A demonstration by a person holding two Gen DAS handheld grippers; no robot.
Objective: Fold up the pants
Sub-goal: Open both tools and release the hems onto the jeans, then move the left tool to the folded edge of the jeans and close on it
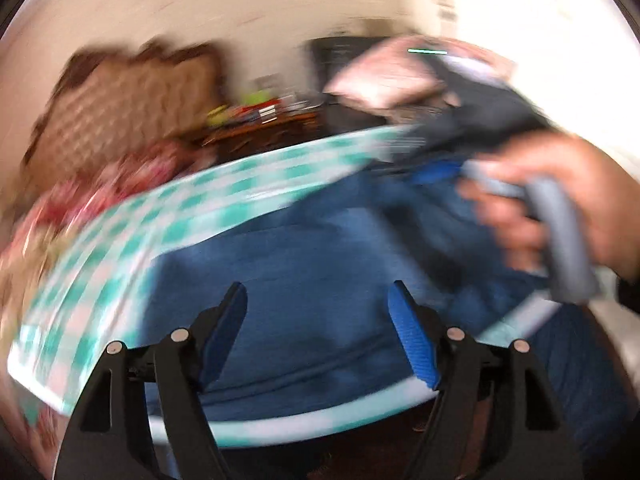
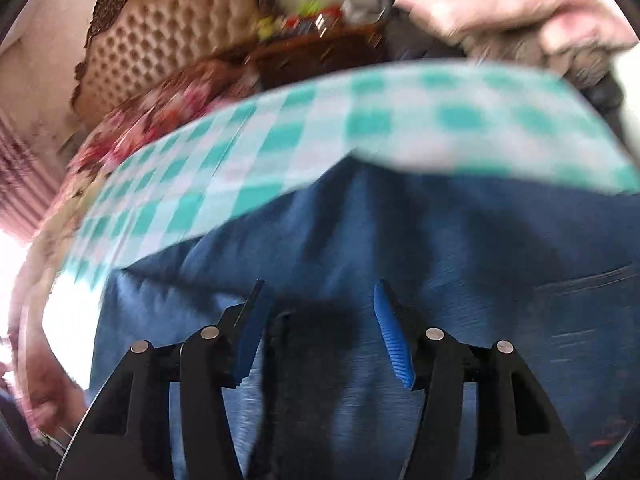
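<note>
Blue denim fills the space under both claws: the jeans (image 1: pixel 304 264) are spread flat on a teal-and-white checked tablecloth (image 1: pixel 132 240); both views are motion-blurred.

Left gripper (image 1: pixel 318 296): jaws are seen well apart, nothing between the blue pads, no contact with the cloth. The jeans lie directly below and ahead of the tips. Bare tablecloth is seen to the left of the claw and beyond the denim. To the right of the claw, and further off, a hand (image 1: pixel 560 200) is wrapped around the grey handle of the right gripper (image 1: pixel 424 178), which is seen over the far right part of the jeans; its tips are too smeared there to be judged.

Right gripper (image 2: pixel 318 294): from its own camera the jaws are seen apart, nothing clamped. Denim is seen between and below the fingers, with a dark shadow just under them. A stitched pocket seam (image 2: pixel 580 280) is visible to the right of the claw. Checked cloth is seen past the jeans, ahead of the tips.

Further off: a floral bedspread (image 2: pixel 160 116) ahead-left, a tufted headboard (image 2: pixel 176 36) behind it, a dark wooden nightstand (image 2: pixel 320 56) with small clutter, and a pink pillow (image 2: pixel 500 0) ahead-right.
</note>
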